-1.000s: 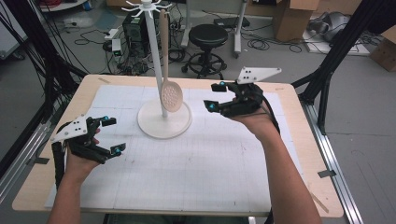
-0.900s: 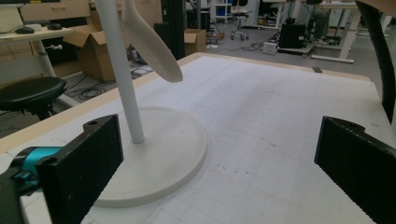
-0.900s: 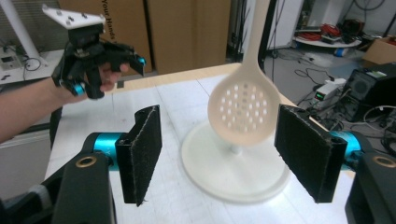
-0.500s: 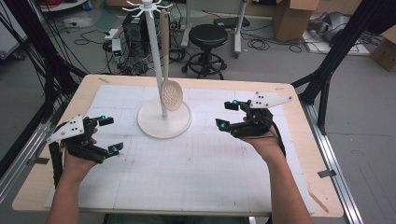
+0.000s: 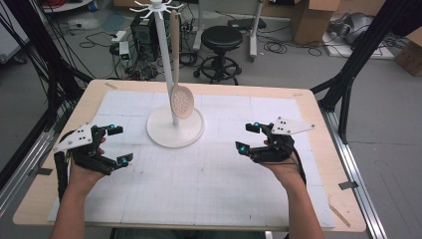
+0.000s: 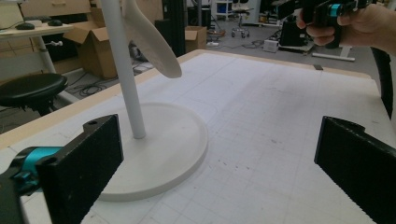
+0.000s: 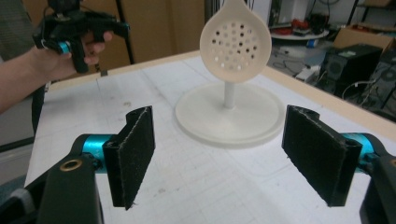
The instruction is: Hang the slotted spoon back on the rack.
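Slotted spoon (image 5: 181,101) hangs by its long handle from the top of the white stand (image 5: 174,127), upper centre of the high view, with its perforated bowl low down beside the pole and above the round base. In my right gripper view the bowl (image 7: 235,42) faces me at the top centre of the frame, holes plain to see, and the stand's base (image 7: 231,116) sits below it between my two jaws but farther off. In my left gripper view the spoon (image 6: 149,37) shows edge-on at the upper left, just beside the pole (image 6: 122,70).

My left gripper (image 5: 119,144) is at the left of the high view, low over the white gridded mat (image 5: 209,184), off to the lower left of the base. Its jaws stand wide apart and grip nothing; in its own view they sit at the far left and far right of the frame with bare mat between them.

My right gripper (image 5: 249,138) is at the right of the high view, near the mat and well apart from the stand. Its jaws are likewise spread wide and empty.

Each gripper sees the other one far across the mat: my right hand (image 6: 355,23) at the upper right of the left view, my left hand (image 7: 74,46) at the upper left of the right view.
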Action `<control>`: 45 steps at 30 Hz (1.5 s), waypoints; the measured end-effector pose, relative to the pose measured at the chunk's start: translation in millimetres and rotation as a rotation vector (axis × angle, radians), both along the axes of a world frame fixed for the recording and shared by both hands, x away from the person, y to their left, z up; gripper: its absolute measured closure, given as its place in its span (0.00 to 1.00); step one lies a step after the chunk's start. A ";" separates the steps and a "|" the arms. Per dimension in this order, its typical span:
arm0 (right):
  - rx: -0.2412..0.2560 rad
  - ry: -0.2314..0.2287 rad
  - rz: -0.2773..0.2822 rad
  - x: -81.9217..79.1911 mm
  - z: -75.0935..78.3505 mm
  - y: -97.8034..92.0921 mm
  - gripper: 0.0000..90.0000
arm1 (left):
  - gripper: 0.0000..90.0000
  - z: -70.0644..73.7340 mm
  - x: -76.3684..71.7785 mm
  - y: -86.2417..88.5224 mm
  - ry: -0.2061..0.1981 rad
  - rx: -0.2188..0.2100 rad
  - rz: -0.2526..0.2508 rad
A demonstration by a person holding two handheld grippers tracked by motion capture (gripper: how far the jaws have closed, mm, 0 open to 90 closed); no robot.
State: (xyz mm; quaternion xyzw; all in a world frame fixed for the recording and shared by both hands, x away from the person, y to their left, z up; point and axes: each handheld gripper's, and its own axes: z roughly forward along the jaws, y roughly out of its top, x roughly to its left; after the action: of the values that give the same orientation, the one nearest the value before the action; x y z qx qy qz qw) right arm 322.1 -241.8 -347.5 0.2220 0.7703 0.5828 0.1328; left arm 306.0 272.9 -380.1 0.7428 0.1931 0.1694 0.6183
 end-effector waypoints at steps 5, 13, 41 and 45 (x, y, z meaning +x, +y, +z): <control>0.002 -0.012 -0.008 -4.8 0.5 -2.4 0.26 | 0.02 -0.8 1.1 -1.5 0.003 -0.002 -0.006; 0.020 -0.004 -0.042 -6.3 -9.3 -11.1 0.23 | 0.02 -2.4 1.8 -5.3 0.009 0.007 -0.014; 0.045 0.021 -0.067 -2.9 -24.7 -11.5 0.16 | 0.02 -2.6 1.6 -5.9 0.009 -0.007 -0.029; 0.046 0.021 -0.067 -2.7 -24.5 -10.9 0.16 | 0.02 -2.8 2.0 -5.6 0.010 -0.007 -0.029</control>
State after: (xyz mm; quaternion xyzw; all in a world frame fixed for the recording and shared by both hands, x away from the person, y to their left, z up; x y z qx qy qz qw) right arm 319.4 -252.6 -372.0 0.2567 0.7503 0.5931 0.1391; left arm 308.0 267.3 -383.0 0.7442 0.1861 0.1561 0.6223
